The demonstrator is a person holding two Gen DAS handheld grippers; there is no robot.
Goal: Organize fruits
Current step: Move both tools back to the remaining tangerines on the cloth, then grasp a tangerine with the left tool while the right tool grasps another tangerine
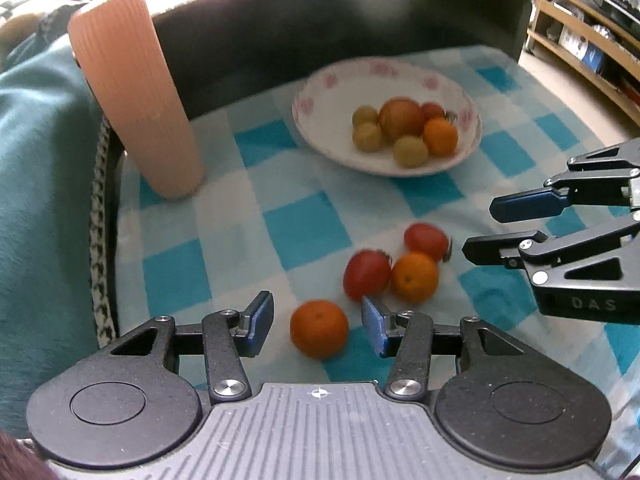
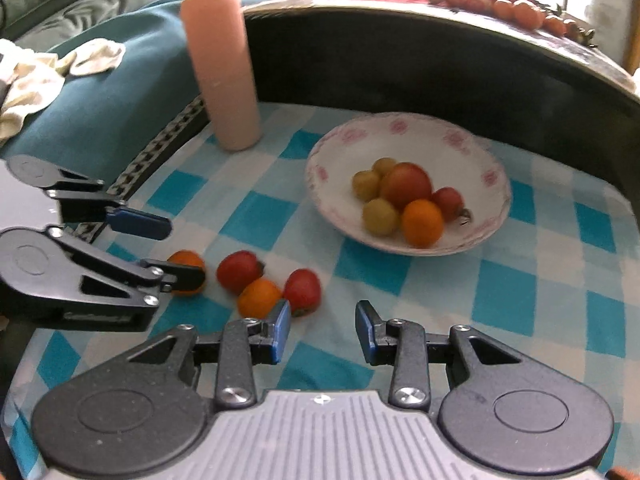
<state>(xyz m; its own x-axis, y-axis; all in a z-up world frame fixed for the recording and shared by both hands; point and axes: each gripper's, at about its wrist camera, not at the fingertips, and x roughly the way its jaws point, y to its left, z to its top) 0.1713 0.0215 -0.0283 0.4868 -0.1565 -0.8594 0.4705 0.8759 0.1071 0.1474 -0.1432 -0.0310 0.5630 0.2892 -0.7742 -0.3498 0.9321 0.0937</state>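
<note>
Fruits are lying in two groups, and the white bowl (image 1: 384, 80) with the pink flower rim serves as the landmark for all positions. Inside the bowl, one large reddish apple-like fruit (image 1: 401, 118) is sitting in the middle, with three yellow-green fruits (image 1: 410, 151), one small orange (image 1: 440, 136) and one red tomato (image 1: 433, 111) crowding against it. On the blue-and-white checked cloth (image 1: 304, 224), on the near side of the bowl and apart from it, four loose fruits are resting: two red tomatoes (image 1: 366, 275) and an orange (image 1: 414, 277) are touching one another in a cluster, and a lone orange (image 1: 319, 329) is lying just beside that cluster, farther from the bowl. The left hand-held gripper (image 1: 318, 326) is standing open, its two blue-padded fingers (image 1: 258, 320) bracketing the lone orange on either side without touching it. The right hand-held gripper (image 2: 322, 330) is also standing open and is holding nothing; its left finger tip is sitting close to the nearest tomato (image 2: 303, 290) of the cluster, between cluster and camera. A tall ribbed pink cylinder (image 1: 140, 96) is standing upright on the cloth to the left of the bowl, well apart from it, next to a teal blanket (image 1: 40, 200). Behind the bowl a dark curved wall (image 1: 340, 20) is rising, and in the right wrist view a row of small red fruits (image 2: 516, 10) is lying on its top surface.
</note>
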